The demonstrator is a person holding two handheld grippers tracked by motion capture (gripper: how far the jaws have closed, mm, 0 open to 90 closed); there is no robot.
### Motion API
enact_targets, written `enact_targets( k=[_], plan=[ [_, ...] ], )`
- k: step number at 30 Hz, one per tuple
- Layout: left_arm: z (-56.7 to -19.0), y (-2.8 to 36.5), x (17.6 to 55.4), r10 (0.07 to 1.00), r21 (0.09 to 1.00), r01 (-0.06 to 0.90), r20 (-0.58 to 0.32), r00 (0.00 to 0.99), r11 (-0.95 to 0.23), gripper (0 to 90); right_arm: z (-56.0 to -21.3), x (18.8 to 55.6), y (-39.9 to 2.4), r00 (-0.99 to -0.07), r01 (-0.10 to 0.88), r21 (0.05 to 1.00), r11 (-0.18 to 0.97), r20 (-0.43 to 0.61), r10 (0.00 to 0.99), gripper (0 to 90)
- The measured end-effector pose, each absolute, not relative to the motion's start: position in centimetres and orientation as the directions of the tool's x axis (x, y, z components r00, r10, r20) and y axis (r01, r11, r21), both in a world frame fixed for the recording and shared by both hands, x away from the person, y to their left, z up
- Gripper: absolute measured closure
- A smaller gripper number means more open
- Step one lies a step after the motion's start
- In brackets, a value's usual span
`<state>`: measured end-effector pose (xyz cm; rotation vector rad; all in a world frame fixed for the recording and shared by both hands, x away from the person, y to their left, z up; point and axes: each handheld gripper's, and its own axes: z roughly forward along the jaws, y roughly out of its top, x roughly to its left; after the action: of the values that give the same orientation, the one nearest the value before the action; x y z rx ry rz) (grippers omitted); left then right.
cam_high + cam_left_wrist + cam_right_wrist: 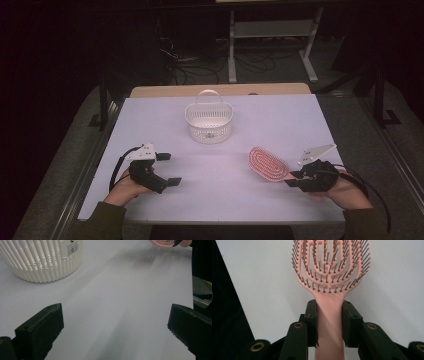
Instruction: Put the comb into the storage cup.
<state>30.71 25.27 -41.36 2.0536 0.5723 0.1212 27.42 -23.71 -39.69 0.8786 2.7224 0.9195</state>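
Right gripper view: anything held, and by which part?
Yes: right tongs clamp the pink hairbrush by its handle, just below the bristle head. Left tongs hold nothing.

Pink vented hairbrush point(268, 164), oval head with curved open slots and dark-tipped bristles facing up, handle clamped between the jaws of the right gripper point(292, 178), head angled toward the tabletop's middle, near the right front.

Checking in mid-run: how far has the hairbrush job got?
Done: the right tongs are shut on the pink hairbrush at its handle, head pointing toward the white basket. In hand: holding the brush near the table. Left, probably: carrying it to the basket. The left tongs are open, holding nothing.
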Motion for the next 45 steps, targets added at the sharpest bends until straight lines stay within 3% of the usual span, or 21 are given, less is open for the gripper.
enact_targets(
  k=[45],
  plan=[
    [-41.3,25.3,30.9,0.454,0.845,0.357,-0.158,0.877,-0.397,0.4,-38.3,31.3,-18.1,-0.837,0.417,0.712,0.565,0.058,0.545,68.8]
  ],
)
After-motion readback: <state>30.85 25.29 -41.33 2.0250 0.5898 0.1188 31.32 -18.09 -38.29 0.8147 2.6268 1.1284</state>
